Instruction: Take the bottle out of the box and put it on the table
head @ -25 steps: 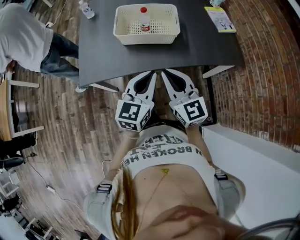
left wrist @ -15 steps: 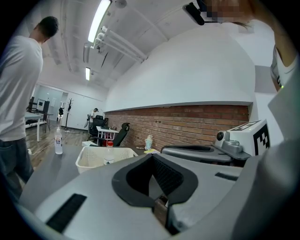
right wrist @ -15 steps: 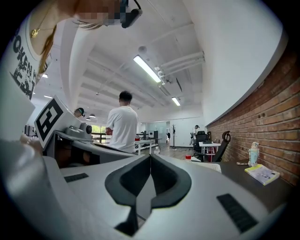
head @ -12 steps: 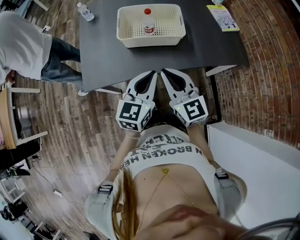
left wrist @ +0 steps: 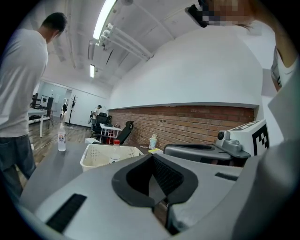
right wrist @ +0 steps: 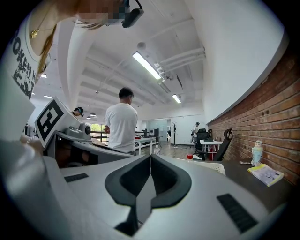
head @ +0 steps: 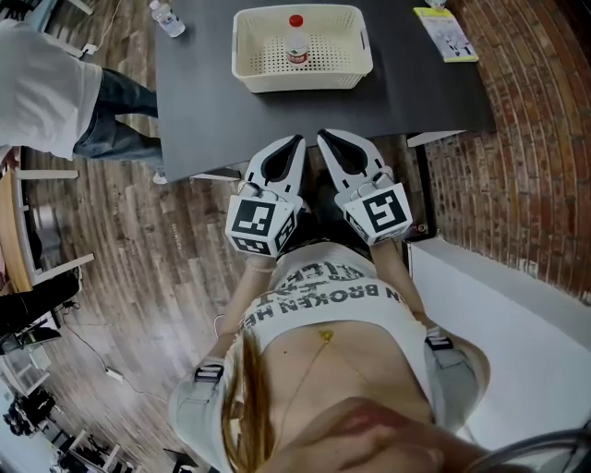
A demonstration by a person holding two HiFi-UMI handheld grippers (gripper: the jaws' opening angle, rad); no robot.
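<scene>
Closest to you, your left gripper [head: 294, 140] and right gripper [head: 325, 137] sit side by side in front of your body, tips just short of the near edge of the dark table [head: 203, 102]. Each gripper's own view shows its jaws pressed together at the tips with nothing between them; you hold nothing in either.

Further out, near the middle of the table, stands the cream perforated box [head: 249, 78] with the bottle [head: 296, 42] inside it, towards its far wall. From your head camera you look mostly down on its red cap. The left gripper view gives you its side instead: it stands upright, long axis vertical, cap up. In the right gripper view only a red spot shows above the box rim, probably that cap.

Beyond the box, a second bottle [head: 168, 18] stands at the table's far left corner and a yellow booklet [head: 445, 35] lies at the far right. A person in a white shirt [head: 46, 83] stands by the table's left side.
</scene>
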